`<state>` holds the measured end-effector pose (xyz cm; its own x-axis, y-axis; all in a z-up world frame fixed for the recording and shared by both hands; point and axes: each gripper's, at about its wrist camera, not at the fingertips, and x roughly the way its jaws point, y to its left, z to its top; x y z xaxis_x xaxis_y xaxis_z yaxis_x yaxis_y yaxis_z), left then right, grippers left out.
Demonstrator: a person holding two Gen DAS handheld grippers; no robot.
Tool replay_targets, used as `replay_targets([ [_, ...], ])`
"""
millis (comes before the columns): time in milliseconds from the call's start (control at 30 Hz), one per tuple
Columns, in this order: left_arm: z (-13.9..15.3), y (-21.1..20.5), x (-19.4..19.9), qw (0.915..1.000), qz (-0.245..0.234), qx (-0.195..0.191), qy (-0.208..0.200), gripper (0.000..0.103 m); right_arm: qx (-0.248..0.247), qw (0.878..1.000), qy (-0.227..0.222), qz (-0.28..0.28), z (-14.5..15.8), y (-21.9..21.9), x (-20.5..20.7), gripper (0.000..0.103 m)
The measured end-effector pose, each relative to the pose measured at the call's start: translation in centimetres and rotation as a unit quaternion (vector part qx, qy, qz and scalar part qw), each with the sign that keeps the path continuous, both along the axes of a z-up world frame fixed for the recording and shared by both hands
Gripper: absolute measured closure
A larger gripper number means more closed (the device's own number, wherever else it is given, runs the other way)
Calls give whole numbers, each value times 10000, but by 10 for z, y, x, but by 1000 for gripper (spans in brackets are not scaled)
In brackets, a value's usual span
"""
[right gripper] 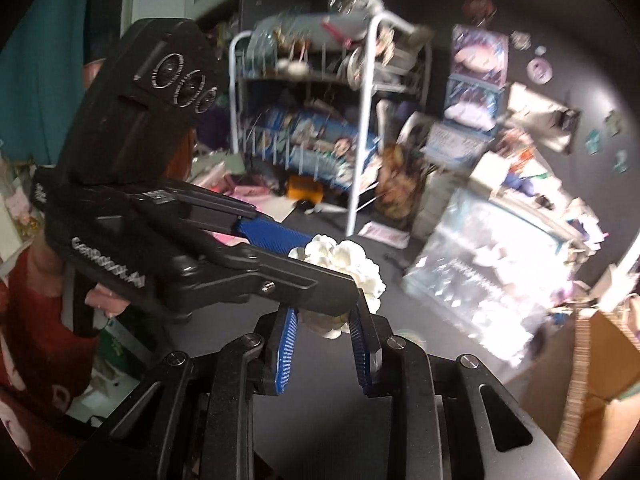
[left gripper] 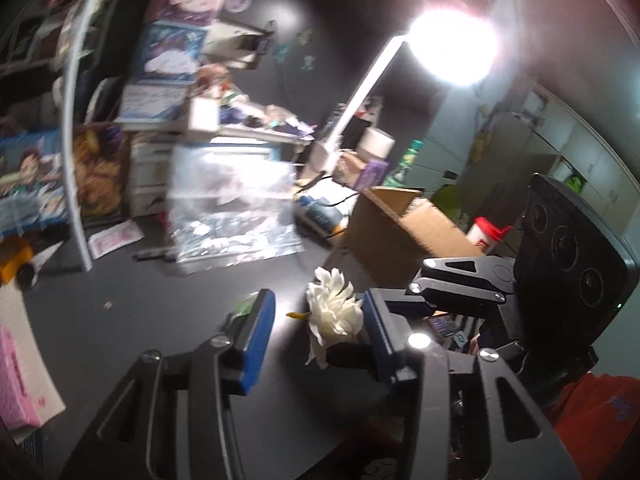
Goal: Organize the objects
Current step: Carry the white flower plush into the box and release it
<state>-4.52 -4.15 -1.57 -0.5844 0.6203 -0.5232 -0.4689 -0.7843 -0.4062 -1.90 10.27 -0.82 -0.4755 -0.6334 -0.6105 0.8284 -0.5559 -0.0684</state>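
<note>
A white artificial flower (left gripper: 334,312) is held up over the dark desk between both grippers. In the left wrist view my left gripper (left gripper: 316,336) is open, its blue pads wide apart, with the flower against the right pad. The right gripper's fingers (left gripper: 456,292) reach in from the right beside the flower. In the right wrist view my right gripper (right gripper: 324,336) has its blue pads closed around the flower's lower part (right gripper: 348,268). The left gripper (right gripper: 208,264) crosses in front from the left, its fingertip over the flower.
An open cardboard box (left gripper: 400,224) stands right of the flower. A crinkled clear plastic bag (left gripper: 232,208) lies behind. A white wire rack (right gripper: 360,120), posters, stacked boxes and a bright desk lamp (left gripper: 452,48) crowd the back. A pink pad (left gripper: 16,384) lies at left.
</note>
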Motion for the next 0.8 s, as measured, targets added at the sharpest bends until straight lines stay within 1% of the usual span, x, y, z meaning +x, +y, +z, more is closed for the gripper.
replay_targets([
  [33,7,10,-2,9999,-124,7,43,66,-10,10000,43,-56,4,7,-1,82],
  [100,15,23,-5,9996,-280,17,86,73,-28,9997,129,-184,12,21,-2,82],
  [200,27,50,-14,9984,-552,14,133,79,-86,9990,194,-390,20,48,-5,82],
  [333,39,87,-30,9961,-865,-20,166,80,-122,9970,285,-714,30,83,-12,82],
  [433,46,117,-42,9939,-1092,-75,161,80,-166,9953,259,-923,36,108,-20,82],
  [600,47,158,-63,9899,-1408,-164,27,80,-222,9926,38,-1190,37,145,-36,82],
  [700,39,178,-77,9876,-1546,-223,-156,80,-223,9912,-204,-1291,31,162,-48,82],
  [800,32,191,-84,9857,-1621,-369,-292,80,-208,9900,-534,-1293,22,172,-58,81],
])
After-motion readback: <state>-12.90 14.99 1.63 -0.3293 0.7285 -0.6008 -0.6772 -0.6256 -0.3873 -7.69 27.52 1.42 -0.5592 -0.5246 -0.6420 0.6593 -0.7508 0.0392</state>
